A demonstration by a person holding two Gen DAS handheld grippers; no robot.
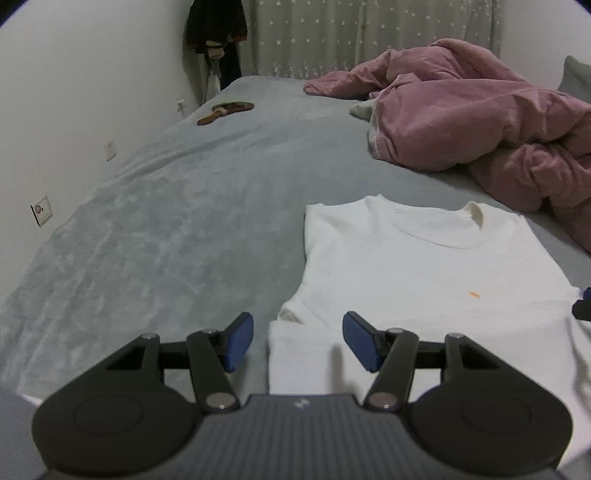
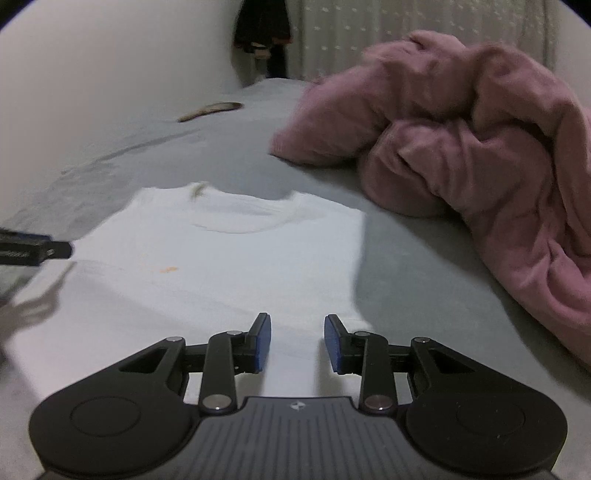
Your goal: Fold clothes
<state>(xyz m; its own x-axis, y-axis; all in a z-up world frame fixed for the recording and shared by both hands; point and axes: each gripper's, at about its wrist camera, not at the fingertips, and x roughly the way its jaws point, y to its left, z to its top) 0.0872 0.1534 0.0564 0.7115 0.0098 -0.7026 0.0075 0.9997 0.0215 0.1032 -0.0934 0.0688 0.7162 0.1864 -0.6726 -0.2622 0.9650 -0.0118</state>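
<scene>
2 grippers sit low over the bed [image 1: 166, 229], and I have both wrist views up. Farthest left runs a white wall [image 1: 74, 110] with sockets, meeting the grey bedspread along its edge. A small brown object [image 1: 225, 110] lies near the far left side of the bed; I cannot tell what it is. Dark clothes [image 1: 216, 26] hang in the far corner beside a star-patterned curtain [image 1: 369, 33].

My left gripper [image 1: 298, 341] has its jaws wide apart, holding nothing. Its left pad hangs over bare bedspread, and its right pad over the shirt [image 1: 424, 277], so the shirt's left edge falls between them.

That white shirt lies flat on the bed, collar away from me, sleeves tucked in so the sides run fairly straight. A small orange mark [image 1: 474, 294] shows on its chest.

My right gripper [image 2: 297, 341] has its jaws apart too, empty, hovering over the near right part of the shirt. In its view, the left gripper's tip pokes in at the left edge, by the shirt's side.

Right of the shirt, well apart from it, a pink quilt [image 2: 480, 147] is heaped in a crumpled pile.
</scene>
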